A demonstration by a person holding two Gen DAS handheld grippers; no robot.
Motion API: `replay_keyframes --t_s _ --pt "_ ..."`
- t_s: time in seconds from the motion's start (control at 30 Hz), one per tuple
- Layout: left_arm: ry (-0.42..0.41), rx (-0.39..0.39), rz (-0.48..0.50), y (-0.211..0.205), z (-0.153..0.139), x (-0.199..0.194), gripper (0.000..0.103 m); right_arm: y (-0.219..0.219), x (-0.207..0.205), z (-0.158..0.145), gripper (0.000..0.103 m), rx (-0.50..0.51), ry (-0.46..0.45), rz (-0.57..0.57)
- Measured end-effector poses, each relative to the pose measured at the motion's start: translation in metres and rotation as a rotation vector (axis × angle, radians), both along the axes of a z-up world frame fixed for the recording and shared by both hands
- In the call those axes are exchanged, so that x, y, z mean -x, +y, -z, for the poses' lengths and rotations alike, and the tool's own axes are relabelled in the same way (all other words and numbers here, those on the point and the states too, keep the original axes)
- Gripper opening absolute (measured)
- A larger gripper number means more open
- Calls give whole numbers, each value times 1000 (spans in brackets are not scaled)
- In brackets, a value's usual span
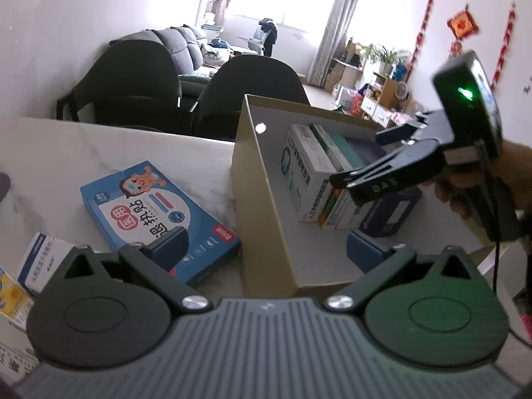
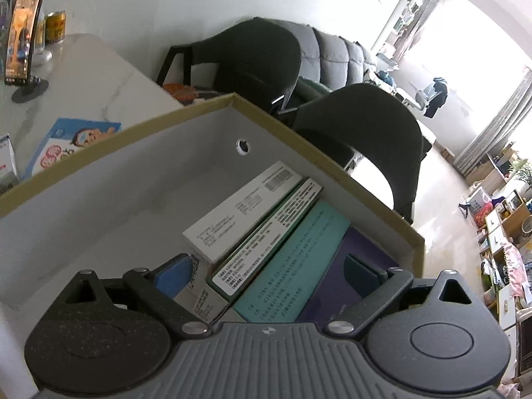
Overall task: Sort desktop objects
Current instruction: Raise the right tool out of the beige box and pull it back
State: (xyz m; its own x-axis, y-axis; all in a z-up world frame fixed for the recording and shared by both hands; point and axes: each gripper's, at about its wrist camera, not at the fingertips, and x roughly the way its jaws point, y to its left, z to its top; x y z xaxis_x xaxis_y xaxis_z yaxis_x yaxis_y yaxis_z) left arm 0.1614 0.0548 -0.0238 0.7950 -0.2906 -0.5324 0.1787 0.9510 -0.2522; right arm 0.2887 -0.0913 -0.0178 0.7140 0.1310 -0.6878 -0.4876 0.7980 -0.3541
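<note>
Open right tongs [image 2: 269, 279] above boxed packets [image 2: 292, 252]

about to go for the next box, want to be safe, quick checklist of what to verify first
1. Left tongs open and empty: ok, jaws spread wide, nothing between them.
2. Right tongs free of load: ok, open over the packed boxes, gripping none.
3. Next item reachable: ok, the blue cartoon box lies flat on the table, just left of the cardboard box.
4. Room left in the cardboard box: ok, bare floor on its near side.
5. Arms clear of each other: cannot tell, the right tongs hang inside the box, close to the drop spot.
</note>
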Motion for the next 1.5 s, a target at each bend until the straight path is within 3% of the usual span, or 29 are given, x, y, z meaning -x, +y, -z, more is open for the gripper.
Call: replay_keyframes --t_s 0.37,0.53,0.63,0.93,1.17,1.5 --pt "-20 116 -7 18 -3 10 103 -13 38 -34 99 -130 -119 86" --pt "32 179 -22 31 -1 12 103 -25 64 -52 100 -286 -163 138" --pt "1 222 -58 44 -1 21 103 -33 80 -59 102 -391 -189 174" --pt "-5 181 -141 72 -2 38 103 -48 139 -61 102 -670 -212 246" --pt "10 170 -184 89 5 49 103 -62 164 -60 102 -851 -151 294" --pt "26 126 -265 114 7 60 103 -54 175 -60 102 -825 -125 280"
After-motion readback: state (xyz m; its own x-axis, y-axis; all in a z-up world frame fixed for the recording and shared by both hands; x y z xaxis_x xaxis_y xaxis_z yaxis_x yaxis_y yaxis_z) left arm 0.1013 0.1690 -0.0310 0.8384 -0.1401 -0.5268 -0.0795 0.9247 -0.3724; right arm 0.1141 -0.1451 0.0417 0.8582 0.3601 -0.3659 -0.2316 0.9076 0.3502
